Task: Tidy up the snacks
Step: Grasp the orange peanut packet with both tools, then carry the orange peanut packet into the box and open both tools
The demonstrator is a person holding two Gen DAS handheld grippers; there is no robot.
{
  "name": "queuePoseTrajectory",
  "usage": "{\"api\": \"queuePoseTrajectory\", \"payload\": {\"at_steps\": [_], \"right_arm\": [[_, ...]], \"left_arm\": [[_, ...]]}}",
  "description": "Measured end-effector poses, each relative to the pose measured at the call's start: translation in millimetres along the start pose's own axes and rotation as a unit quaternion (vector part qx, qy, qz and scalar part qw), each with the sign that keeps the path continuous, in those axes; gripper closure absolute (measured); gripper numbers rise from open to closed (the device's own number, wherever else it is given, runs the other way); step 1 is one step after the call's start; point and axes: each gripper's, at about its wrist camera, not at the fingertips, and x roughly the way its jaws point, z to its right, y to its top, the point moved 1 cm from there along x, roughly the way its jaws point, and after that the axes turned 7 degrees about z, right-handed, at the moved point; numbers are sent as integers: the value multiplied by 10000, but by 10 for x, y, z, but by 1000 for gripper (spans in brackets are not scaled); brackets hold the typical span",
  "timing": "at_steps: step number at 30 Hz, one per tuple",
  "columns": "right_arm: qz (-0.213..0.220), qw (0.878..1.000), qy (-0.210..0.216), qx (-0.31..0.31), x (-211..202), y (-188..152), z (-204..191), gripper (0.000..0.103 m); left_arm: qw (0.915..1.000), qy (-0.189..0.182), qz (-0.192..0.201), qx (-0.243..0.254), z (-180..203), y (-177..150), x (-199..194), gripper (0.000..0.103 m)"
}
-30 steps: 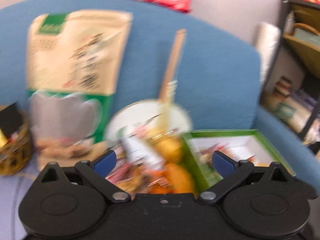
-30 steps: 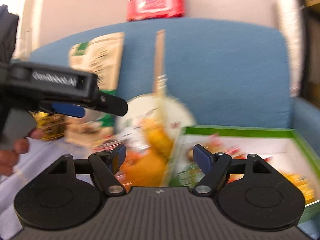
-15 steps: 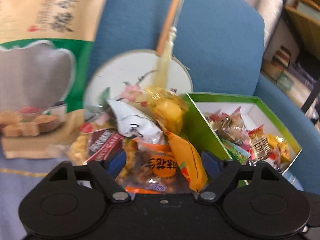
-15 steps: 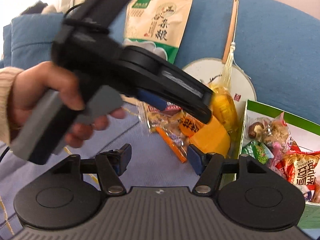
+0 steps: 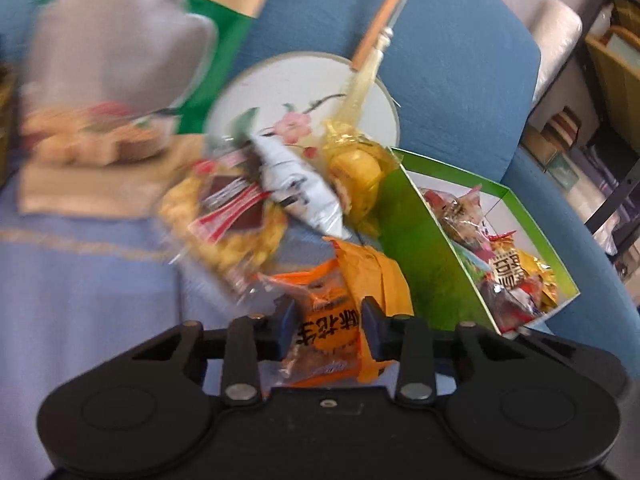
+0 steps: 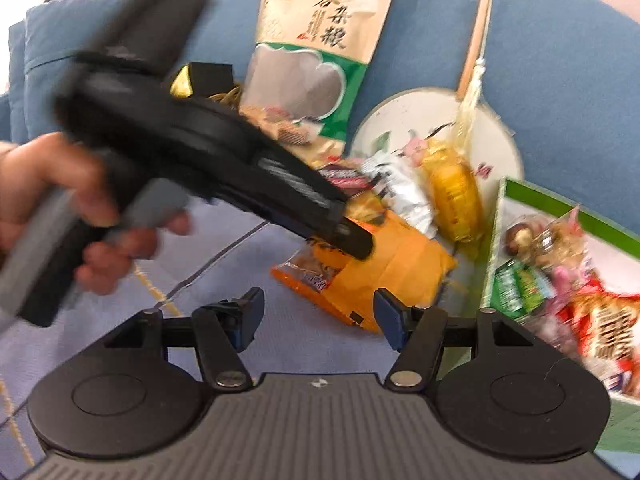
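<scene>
The left gripper (image 5: pixel 327 326) has just been closing, and its blue pads now sit on both sides of a clear-and-orange snack packet printed with orange discs (image 5: pixel 326 320); they look to be pressing it, though blur makes the contact hard to judge. The right gripper (image 6: pixel 319 312) hangs wide open over the lilac cloth (image 6: pixel 248 256), with nothing between its fingers. In the right wrist view a hand (image 6: pixel 84 220) holds the left gripper's grey handle.

Just beyond the gripped packet lies a plain orange paper pouch (image 5: pixel 374 272), touching it. Past these, four more loose snacks lie in a heap: a clear bag of yellow puffs with a red label (image 5: pixel 228 220), a white and silver wrapper (image 5: pixel 298 188), and a yellow sweet in clear film (image 5: pixel 356 172).

To the right stands one green cardboard box with a white inside (image 5: pixel 432 256), near wall tilted. It holds a heap of mixed wrapped snacks, red, yellow and green, too crowded to count.

Behind the loose heap rests one round white fan painted with pink blossom (image 5: pixel 304 88), its wooden handle (image 5: pixel 388 8) leaning on the blue sofa back (image 5: pixel 460 60). Farther left stands one large beige and green pouch (image 6: pixel 320 40), and beside it a woven basket (image 6: pixel 224 94).
</scene>
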Motion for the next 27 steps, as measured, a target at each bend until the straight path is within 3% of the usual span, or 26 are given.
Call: {"api": "queuePoseTrajectory", "payload": {"at_steps": [3, 5, 6, 11, 15, 21, 24, 27], "right_arm": [[-86, 9998, 156, 121, 52, -30, -34, 4], [-91, 9998, 131, 103, 83, -61, -69, 5], [-76, 9999, 108, 71, 92, -76, -88, 5], [1, 9999, -61, 126, 192, -111, -74, 8], [285, 9991, -299, -30, 286, -64, -58, 1], [385, 9990, -114, 173, 343, -66, -15, 0], [479, 9986, -5, 210, 312, -40, -48, 3], [263, 9993, 10, 252, 400, -57, -61, 9]], "left_arm": [[9999, 20, 107, -13, -45, -103, -235, 34], [9995, 38, 304, -80, -70, -141, -318, 5], [9990, 35, 417, -127, -76, -143, -329, 0], [9984, -73, 397, -406, -157, -125, -208, 0], [9988, -169, 231, -405, -148, -119, -106, 0], [9992, -148, 129, -344, -140, -133, -68, 0], [9991, -169, 85, -377, -161, -144, -49, 0], [9991, -193, 64, -382, -178, -152, -20, 0]]}}
